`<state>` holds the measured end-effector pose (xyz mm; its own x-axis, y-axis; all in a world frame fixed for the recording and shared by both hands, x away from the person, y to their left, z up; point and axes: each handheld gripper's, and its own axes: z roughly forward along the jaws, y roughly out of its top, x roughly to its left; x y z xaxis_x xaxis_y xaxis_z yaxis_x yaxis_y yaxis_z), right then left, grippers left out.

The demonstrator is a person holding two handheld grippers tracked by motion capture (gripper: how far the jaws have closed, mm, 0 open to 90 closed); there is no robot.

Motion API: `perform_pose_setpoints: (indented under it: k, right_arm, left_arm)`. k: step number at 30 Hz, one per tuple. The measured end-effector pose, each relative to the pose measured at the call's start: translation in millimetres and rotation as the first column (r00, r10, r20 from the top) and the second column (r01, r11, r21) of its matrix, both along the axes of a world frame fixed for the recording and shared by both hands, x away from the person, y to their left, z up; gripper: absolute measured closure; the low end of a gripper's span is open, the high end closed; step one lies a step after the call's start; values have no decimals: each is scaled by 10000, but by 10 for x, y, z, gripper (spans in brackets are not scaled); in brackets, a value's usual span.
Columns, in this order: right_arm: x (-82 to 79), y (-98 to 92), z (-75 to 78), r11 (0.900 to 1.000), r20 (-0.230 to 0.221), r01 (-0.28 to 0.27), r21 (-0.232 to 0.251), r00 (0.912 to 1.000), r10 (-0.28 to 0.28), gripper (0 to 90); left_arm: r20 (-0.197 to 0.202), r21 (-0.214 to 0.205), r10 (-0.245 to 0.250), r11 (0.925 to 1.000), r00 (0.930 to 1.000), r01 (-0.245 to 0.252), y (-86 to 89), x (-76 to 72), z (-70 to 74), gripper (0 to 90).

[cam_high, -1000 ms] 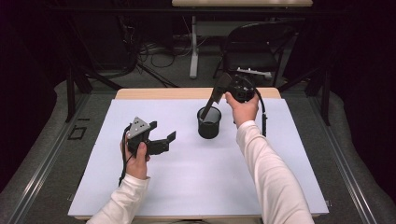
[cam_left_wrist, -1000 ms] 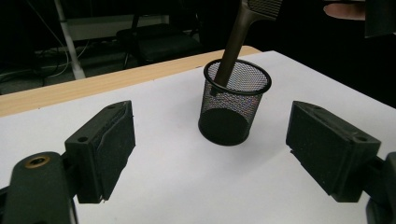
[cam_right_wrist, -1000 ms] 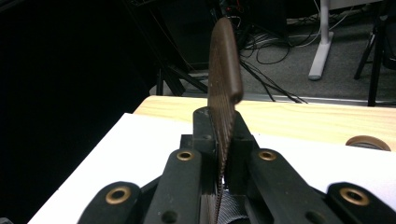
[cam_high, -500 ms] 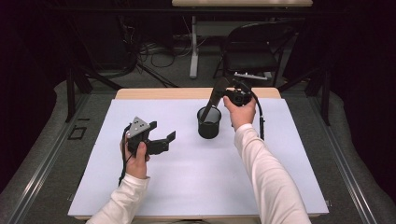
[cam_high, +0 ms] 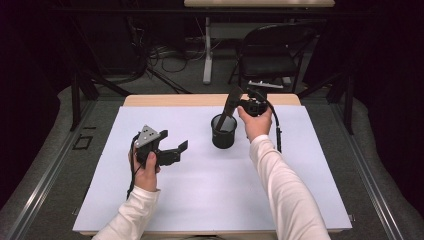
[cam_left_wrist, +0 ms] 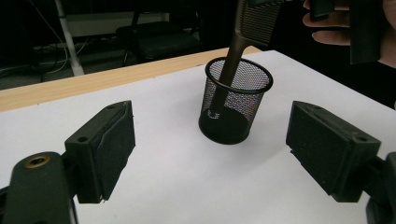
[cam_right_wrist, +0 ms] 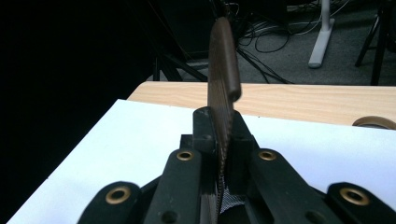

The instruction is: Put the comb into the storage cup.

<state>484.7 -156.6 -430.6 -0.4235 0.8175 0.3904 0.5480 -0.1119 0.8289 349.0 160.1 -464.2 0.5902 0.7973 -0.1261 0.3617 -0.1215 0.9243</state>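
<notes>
Over the counter's far half, right gripper (cam_high: 239, 103) fingers pinch a brown comb (cam_high: 229, 107), handle down inside the mesh cup (cam_high: 223, 131).
Lower it straight and release only once the handle rests on the bottom; left gripper (cam_high: 172, 150) fingers stand spread, nearby.

Light falls from overhead onto the white table cover (cam_high: 210, 200), which glows bright while the room beyond stays dim, nearly black at the far left and right. Shadows are soft: a faint one pools just beside the mesh cup (cam_left_wrist: 236, 102). There is no harsh glare. In the left gripper view the near pads look slightly soft. In the right gripper view the near metal and the comb (cam_right_wrist: 223, 88) blur a little.
</notes>
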Motion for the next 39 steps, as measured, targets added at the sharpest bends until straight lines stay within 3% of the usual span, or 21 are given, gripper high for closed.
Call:
perform_pose_setpoints:
  k: [21, 39]
  right_arm:
    - [1, -28, -159, 10000, -308, 11, 20, 9995, -11, 863]
    - [2, -94, -223, 9992, -498, 115, 375, 9987, -97, 862]
  left_arm:
    - [-26, 28, 17, 10000, 10000, -17, -5, 5, -9, 157]
    - [-78, 41, -3, 10000, 10000, 3, -8, 8, -15, 157]
